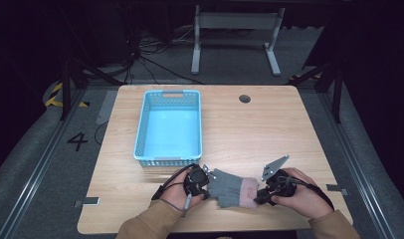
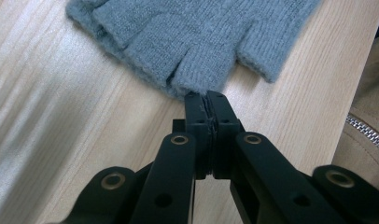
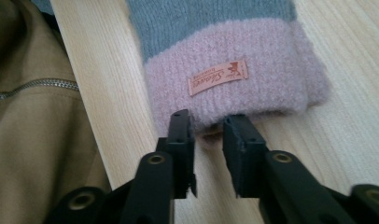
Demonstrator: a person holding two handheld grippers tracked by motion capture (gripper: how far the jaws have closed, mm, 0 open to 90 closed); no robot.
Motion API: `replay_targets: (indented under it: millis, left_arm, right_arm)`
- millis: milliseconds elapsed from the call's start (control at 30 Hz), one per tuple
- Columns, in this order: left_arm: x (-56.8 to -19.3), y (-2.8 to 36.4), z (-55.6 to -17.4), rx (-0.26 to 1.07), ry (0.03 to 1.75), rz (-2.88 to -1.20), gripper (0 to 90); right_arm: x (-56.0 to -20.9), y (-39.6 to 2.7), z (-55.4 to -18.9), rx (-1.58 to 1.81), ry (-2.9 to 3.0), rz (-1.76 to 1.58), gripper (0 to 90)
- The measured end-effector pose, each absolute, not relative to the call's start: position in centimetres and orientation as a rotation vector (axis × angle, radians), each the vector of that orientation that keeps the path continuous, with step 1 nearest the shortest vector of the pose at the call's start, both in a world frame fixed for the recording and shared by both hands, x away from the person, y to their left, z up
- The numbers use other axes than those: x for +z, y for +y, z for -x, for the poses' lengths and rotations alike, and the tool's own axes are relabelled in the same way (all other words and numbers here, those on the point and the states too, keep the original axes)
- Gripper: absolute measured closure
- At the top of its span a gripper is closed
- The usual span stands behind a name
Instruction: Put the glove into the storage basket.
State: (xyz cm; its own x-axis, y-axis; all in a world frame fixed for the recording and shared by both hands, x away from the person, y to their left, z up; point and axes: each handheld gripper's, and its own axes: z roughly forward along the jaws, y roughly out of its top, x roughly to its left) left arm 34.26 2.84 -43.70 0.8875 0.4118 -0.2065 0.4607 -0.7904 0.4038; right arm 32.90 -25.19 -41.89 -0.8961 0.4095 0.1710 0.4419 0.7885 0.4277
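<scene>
Grey knit with a pink cuff: our fingerless glove lies flat on the wooden surface, stretched between both sets of jaws. The left gripper has its jaws clamped together, seemingly pinching a fingertip's edge. The right gripper has jaws slightly parted, the cuff's hem between them, not visibly pressed. We judge it soft, light and floppy, so we want hem and fingertip holds. The blue basket waits beyond the jaws.

A pale wooden bench carries a light-blue basket on its left half and, near the front edge, a grey glove lying flat.
</scene>
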Motion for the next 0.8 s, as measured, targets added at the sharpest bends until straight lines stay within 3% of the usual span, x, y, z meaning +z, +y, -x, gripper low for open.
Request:
replay_targets:
  millis: [233,800]
  left_arm:
    - [-43.1,2.8,-33.8,-0.105,0.608,-2.598,89.7]
    - [-42.0,2.7,-32.6,-0.112,0.544,-2.59,89.8]
  right_arm:
    - [-41.6,-25.1,-32.8,-0.716,-2.922,0.652,87.5]
    - [-40.2,-25.6,-33.2,-0.791,-2.978,0.692,89.0]
